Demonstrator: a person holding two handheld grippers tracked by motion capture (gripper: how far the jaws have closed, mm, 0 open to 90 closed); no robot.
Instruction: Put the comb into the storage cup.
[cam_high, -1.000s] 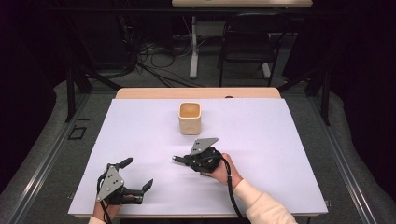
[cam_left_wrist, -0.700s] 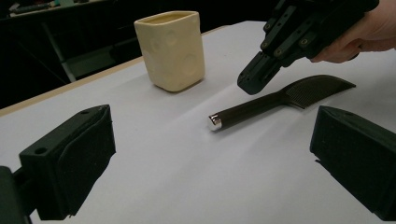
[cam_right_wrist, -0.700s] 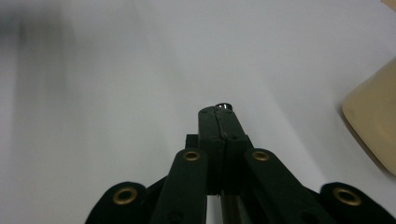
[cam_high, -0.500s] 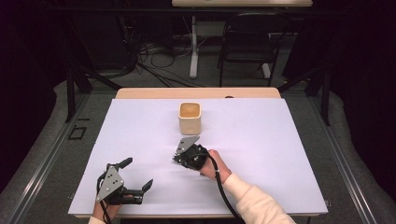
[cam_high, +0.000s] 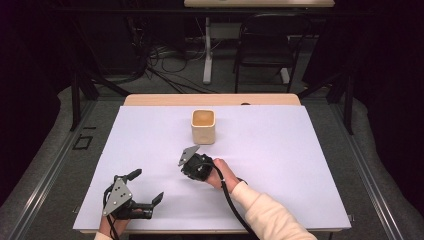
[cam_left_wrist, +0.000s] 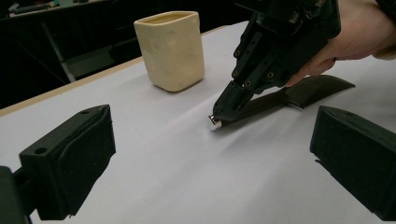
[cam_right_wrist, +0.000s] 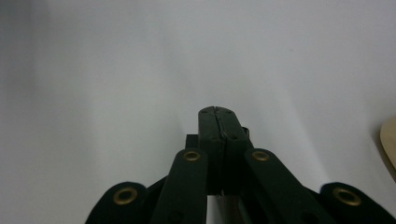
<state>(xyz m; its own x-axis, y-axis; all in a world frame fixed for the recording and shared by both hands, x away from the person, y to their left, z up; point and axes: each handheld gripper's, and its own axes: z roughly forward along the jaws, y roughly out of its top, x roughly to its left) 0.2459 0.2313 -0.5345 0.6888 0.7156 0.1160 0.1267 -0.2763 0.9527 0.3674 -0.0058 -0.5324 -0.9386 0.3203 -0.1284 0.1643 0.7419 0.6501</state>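
Standing upright mid-table, just beyond the right gripper (cam_left_wrist: 218, 115) whose jaws are pressed together on the sheet (cam_high: 300, 150), the cup (cam_high: 203, 126) looks light, stiff, perhaps slippery, best pinched over its rim; the left gripper (cam_high: 147, 186) rests spread.

The right claw (cam_high: 186, 161) is tipped steeply down, its jaws pressed flat together with nothing between them — in the right gripper view the two pads meet along one seam. Its tip sits at the tabletop (cam_high: 280, 150), and the jaws have just been closing. The right hand (cam_high: 218, 172) wraps the body from behind, a pale sleeve (cam_high: 270, 215) trailing back from it, the cable looping beside the wrist. The left claw (cam_high: 145, 187) lies low and level, well apart from the right — jaws spread wide, nothing between them. The left hand (cam_high: 107, 227) holds it from behind.
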